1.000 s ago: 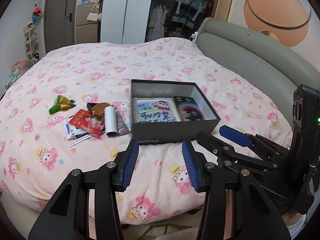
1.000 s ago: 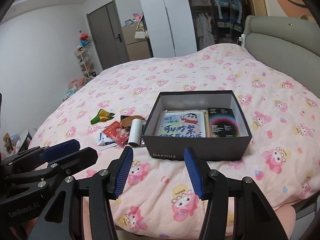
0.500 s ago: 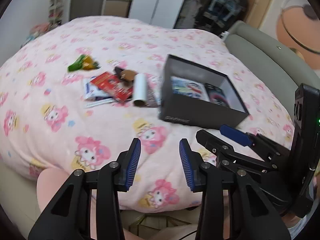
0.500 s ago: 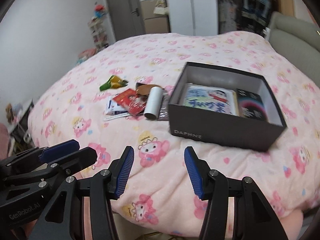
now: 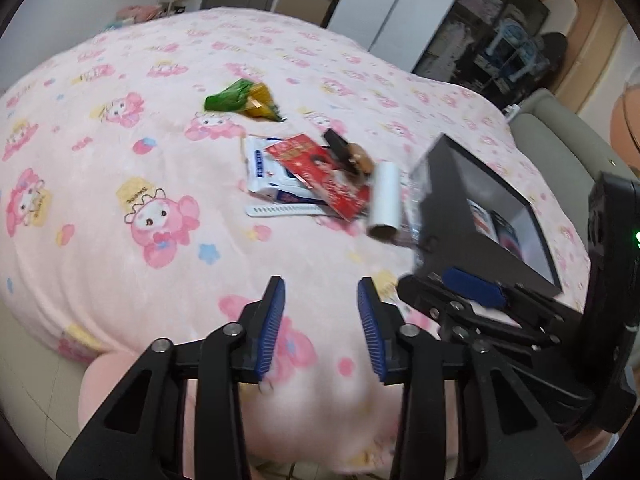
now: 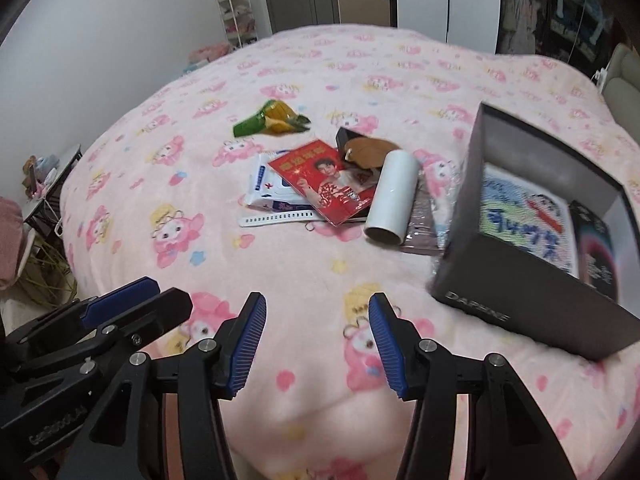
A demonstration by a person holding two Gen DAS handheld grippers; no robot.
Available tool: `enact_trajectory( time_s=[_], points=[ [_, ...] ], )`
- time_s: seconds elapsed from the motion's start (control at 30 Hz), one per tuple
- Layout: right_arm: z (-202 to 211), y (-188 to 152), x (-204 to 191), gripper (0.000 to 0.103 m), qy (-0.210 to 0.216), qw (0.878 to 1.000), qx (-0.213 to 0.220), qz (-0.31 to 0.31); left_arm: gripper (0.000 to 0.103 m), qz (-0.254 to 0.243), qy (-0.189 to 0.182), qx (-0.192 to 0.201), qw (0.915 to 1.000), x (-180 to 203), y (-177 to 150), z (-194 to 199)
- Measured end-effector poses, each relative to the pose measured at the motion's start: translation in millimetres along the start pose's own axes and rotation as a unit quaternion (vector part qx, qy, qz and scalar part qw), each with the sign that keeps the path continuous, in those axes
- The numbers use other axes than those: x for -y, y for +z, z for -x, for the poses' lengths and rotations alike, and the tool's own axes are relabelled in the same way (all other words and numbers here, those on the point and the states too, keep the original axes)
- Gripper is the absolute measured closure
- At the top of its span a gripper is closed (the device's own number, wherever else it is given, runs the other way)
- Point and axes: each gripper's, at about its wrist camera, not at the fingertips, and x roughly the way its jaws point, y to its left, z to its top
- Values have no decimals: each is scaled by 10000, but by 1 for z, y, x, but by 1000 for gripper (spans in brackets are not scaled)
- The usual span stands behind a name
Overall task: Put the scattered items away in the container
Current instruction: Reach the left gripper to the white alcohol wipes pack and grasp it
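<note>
Two views inspected. Left wrist: your left gripper [image 5: 321,308] is closing on nothing, above the pink bedspread [image 5: 120,160]; the scattered pile, with its white roll [image 5: 383,200], lies just left of the black box [image 5: 448,216]. Right wrist: your right gripper [image 6: 316,336] stands apart and empty, with the red card [image 6: 324,182] and green wrapper [image 6: 272,123] ahead.
</note>
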Motion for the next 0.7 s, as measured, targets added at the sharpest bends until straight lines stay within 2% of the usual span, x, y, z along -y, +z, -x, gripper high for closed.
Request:
enact_trajectory(
  time_s=[0.1,0.2,0.43,0.53,0.57,0.6,0.7],
  points=[
    [-27,12,3,53,-95,9999,-138,-26,70,230,73,14,9997,-15,18,-28],
    [-49,25,6,53,-73,9997,-198,-146,70,224,122,-238,9994,-24,38,-62],
    [-92,44,-1,53,-72,9991,-280,-321,70,482,369,-178,9980,-41,75,-100],
    [-102,47,0,53,-69,9989,-313,-354,70,636,437,-336,9965,-51,83,-122],
    [-103,47,1,53,-61,9987,-331,-371,76,704,450,-416,9956,-55,85,-130],
    [-103,45,2,53,-48,9987,-347,-383,86,766,380,-454,9953,-57,85,-134],
    [-99,42,4,54,-13,9986,-356,-391,97,766,212,-436,9959,-55,81,-133]
  ],
)
